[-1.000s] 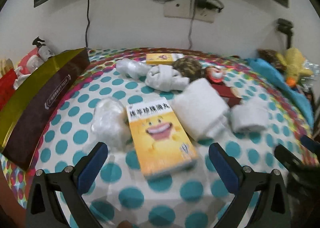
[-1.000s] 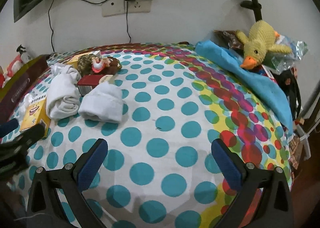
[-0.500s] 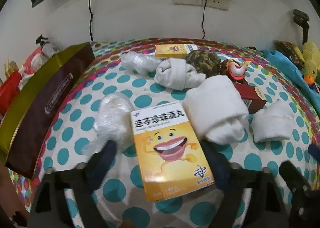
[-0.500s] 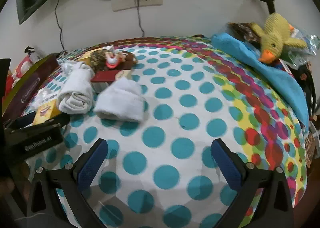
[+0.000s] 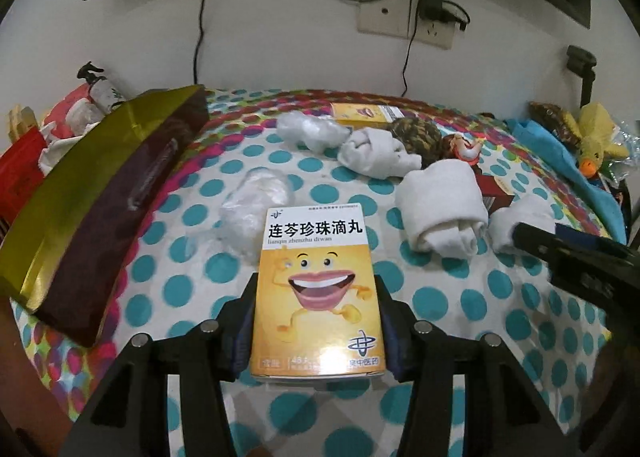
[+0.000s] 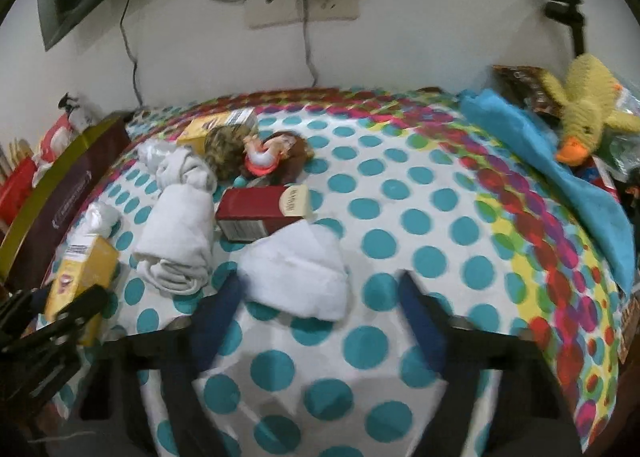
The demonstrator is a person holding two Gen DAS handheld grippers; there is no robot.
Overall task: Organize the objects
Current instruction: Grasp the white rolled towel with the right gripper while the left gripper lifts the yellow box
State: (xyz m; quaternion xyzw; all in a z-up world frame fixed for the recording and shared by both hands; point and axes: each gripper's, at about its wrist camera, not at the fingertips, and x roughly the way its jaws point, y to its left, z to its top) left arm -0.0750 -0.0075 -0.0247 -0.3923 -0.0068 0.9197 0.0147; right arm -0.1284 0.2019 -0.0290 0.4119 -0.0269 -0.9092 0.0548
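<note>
My left gripper (image 5: 318, 321) is shut on a yellow medicine box (image 5: 318, 289) with a cartoon mouth, just above the polka-dot cloth; the box also shows in the right wrist view (image 6: 82, 277). My right gripper (image 6: 320, 309) is open, its jaws on either side of a folded white cloth (image 6: 300, 273). A rolled white towel (image 5: 440, 205) lies right of the box. A knotted white cloth (image 5: 376, 157), a red box (image 6: 260, 213), a second yellow box (image 5: 364, 113) and a doll (image 6: 272, 157) lie behind.
A long gold and maroon box (image 5: 92, 209) lies along the left edge. Clear plastic bags (image 5: 256, 209) lie left of the yellow box. A blue cloth (image 6: 552, 177) and a yellow plush duck (image 6: 584, 109) lie at the right. A wall with a socket (image 6: 304, 5) stands behind.
My left gripper has moved forward and shut on the yellow medicine box. My right gripper has moved left toward the folded white cloth and narrowed.
</note>
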